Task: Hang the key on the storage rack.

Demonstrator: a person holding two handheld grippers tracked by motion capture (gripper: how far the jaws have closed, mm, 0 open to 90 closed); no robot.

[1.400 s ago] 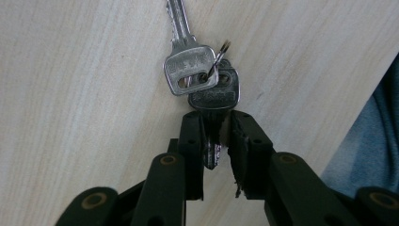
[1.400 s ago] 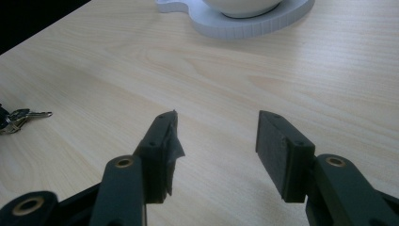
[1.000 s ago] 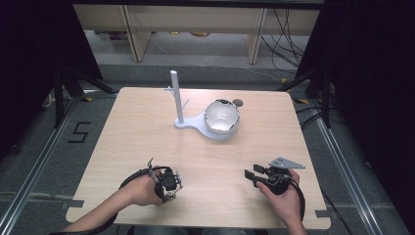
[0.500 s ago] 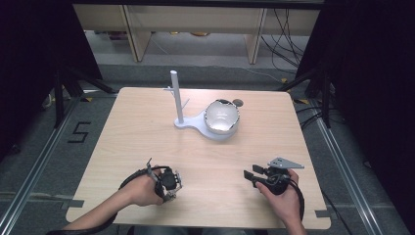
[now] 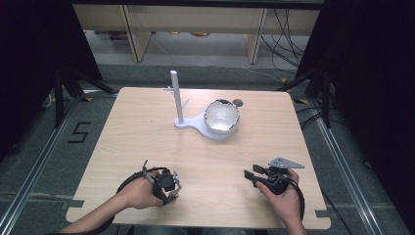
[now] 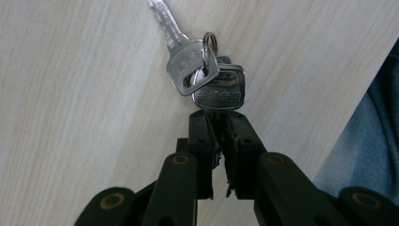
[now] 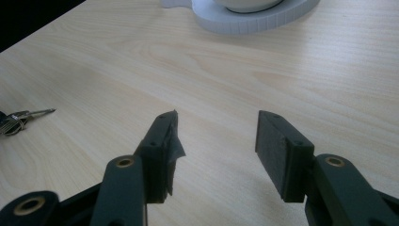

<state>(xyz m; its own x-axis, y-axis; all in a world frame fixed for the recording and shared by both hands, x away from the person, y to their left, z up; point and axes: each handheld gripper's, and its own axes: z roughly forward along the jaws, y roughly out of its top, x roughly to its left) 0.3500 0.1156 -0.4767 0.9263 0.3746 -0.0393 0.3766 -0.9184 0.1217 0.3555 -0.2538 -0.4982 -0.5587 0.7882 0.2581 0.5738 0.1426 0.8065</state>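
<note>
Two silver keys on a small ring lie on the pale wooden table. My left gripper is shut on the head of the lower key, its jaws pressed together. In the high view that gripper sits near the table's front left, held by a hand. My right gripper rests at the front right, pointing left, and its jaws stand open with nothing between them. From the right gripper view the keys show far off at the left.
A white stand with a post and short pegs rises from a white base at the table's middle back. A shiny bowl sits on that base. The table's front edge lies just behind both hands.
</note>
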